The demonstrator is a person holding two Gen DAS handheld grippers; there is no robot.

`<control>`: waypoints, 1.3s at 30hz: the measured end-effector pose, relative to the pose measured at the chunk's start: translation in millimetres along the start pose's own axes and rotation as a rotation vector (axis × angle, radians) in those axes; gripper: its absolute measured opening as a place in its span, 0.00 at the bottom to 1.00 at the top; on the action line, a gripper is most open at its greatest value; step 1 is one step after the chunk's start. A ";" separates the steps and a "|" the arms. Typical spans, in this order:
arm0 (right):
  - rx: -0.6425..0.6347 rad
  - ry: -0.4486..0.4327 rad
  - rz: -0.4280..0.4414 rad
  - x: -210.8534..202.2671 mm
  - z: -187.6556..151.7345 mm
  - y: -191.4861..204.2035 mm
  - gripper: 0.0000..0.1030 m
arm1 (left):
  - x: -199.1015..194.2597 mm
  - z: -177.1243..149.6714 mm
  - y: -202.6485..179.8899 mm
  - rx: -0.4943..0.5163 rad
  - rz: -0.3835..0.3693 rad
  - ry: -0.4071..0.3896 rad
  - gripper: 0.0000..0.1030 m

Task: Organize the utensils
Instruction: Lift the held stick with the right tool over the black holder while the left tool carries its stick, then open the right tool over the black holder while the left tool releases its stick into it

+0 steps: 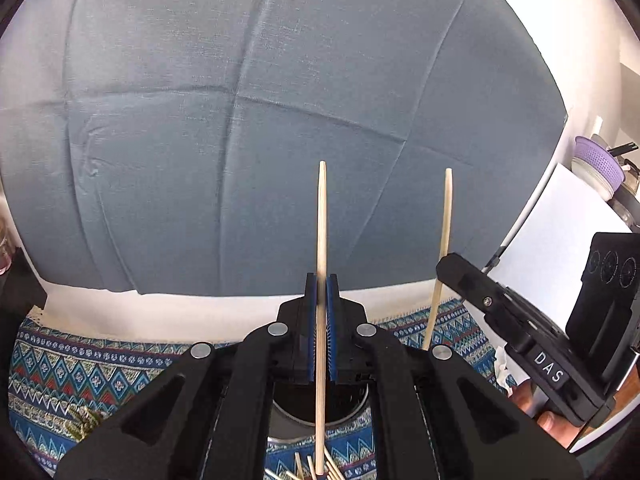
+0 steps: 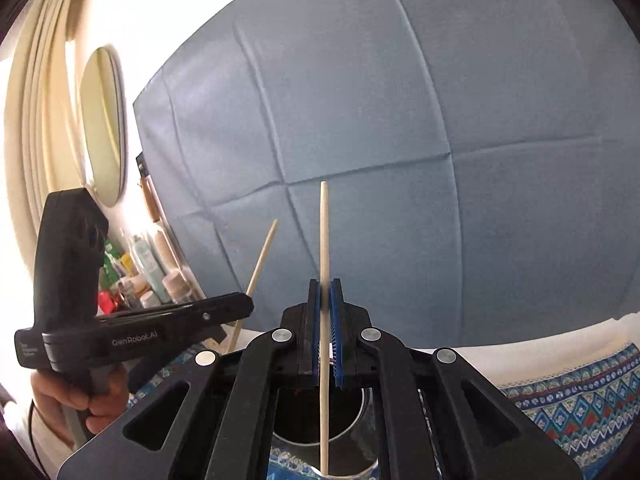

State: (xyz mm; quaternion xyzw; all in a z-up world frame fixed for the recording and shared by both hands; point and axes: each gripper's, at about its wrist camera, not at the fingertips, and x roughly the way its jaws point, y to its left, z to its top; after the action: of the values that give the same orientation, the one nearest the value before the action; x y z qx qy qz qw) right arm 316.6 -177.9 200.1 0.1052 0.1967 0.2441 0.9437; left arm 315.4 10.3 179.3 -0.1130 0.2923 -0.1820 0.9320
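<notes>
Left wrist view: your left gripper (image 1: 321, 286) is clamped on one upright chopstick (image 1: 321, 240), above the metal holder (image 1: 320, 412) on the patterned cloth (image 1: 80, 368); loose sticks (image 1: 316, 470) lie at the cloth's near edge.

Right wrist view: your right gripper (image 2: 325, 292) pinches a second chopstick (image 2: 324, 248) above the same holder (image 2: 324, 408).

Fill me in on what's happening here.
A person is sorting chopsticks with a tool in each hand. The left tool is shut on one chopstick, and the right tool is shut on another chopstick. Both sticks are upright over a dark round holder on the patterned cloth. More chopsticks lie below.
</notes>
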 end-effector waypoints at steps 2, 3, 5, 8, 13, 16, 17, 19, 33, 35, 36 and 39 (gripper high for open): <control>0.018 -0.010 0.018 10.1 -2.0 -5.0 0.05 | 3.7 -1.4 3.4 -0.003 -0.021 -0.078 0.05; 0.029 -0.016 0.025 14.4 -2.7 -7.3 0.05 | 4.8 -1.8 2.6 0.016 -0.023 -0.115 0.05; 0.047 -0.034 0.037 21.4 -3.9 -11.3 0.05 | 6.5 -3.5 1.2 0.047 -0.018 -0.186 0.05; 0.073 -0.087 0.066 26.8 -9.2 -16.4 0.05 | 10.4 -9.3 0.7 0.076 -0.004 -0.261 0.05; 0.109 -0.075 0.082 43.8 -27.0 -24.3 0.05 | 33.3 -27.5 4.3 0.098 -0.015 -0.254 0.05; 0.085 -0.048 0.068 50.2 -39.5 -22.7 0.05 | 39.2 -44.4 3.2 0.131 -0.040 -0.255 0.05; 0.080 -0.037 0.067 51.5 -43.9 -22.4 0.05 | 41.2 -48.9 2.7 0.137 -0.038 -0.247 0.05; 0.074 -0.021 0.062 51.6 -52.3 -22.0 0.08 | 42.6 -55.3 2.0 0.141 -0.035 -0.232 0.05; 0.073 -0.079 -0.069 -13.8 -52.5 -21.7 0.67 | -29.6 -52.0 19.0 0.026 0.050 -0.286 0.82; 0.087 -0.088 -0.066 -25.4 -51.7 -22.9 0.74 | -42.3 -52.2 18.9 0.020 0.057 -0.296 0.89; 0.089 -0.088 -0.069 -30.5 -51.3 -22.7 0.75 | -48.8 -52.3 19.5 0.014 0.066 -0.294 0.95; 0.086 -0.090 -0.080 -44.2 -52.8 -20.6 0.81 | -64.9 -53.7 20.8 -0.010 0.082 -0.290 0.94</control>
State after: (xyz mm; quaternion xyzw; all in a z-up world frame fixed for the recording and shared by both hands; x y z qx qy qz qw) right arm 267.4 -212.4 160.6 0.1484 0.1684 0.1927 0.9552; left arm 240.1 49.9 162.2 -0.1306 0.1599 -0.1241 0.9706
